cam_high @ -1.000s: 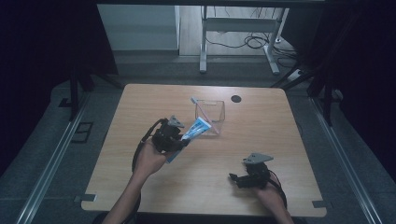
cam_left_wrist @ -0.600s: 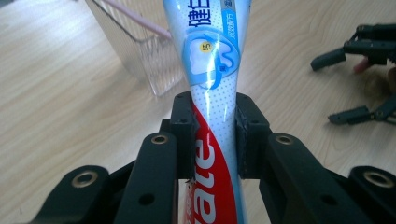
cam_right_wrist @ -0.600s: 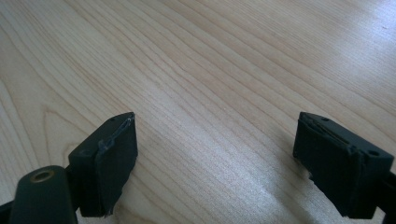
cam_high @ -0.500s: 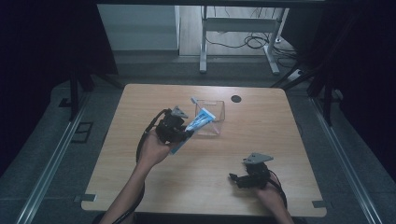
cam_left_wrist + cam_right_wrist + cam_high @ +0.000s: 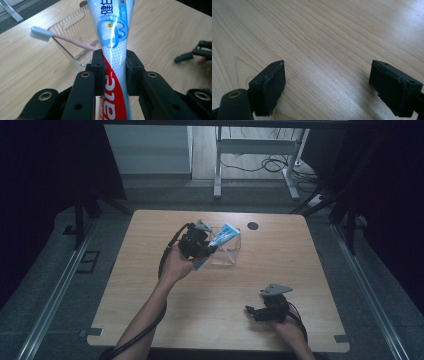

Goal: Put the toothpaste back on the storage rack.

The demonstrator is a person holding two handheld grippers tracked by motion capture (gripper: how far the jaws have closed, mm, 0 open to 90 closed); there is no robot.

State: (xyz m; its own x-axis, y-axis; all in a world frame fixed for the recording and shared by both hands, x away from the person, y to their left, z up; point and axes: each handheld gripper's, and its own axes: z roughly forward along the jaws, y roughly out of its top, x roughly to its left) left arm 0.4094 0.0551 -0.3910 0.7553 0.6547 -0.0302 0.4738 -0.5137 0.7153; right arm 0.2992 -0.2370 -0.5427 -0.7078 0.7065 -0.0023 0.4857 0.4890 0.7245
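Since a second ago our left gripper (image 5: 209,249) has carried the toothpaste tube (image 5: 218,242) up over the clear holder (image 5: 227,255), jaws clamped on its middle. Our right gripper (image 5: 251,310) rests near the table's (image 5: 150,270) front edge, jaws wide apart.

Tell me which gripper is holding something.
The left gripper: its jaws clamp a toothpaste tube above the clear box. The right gripper rests open over bare table, nothing between its jaws.
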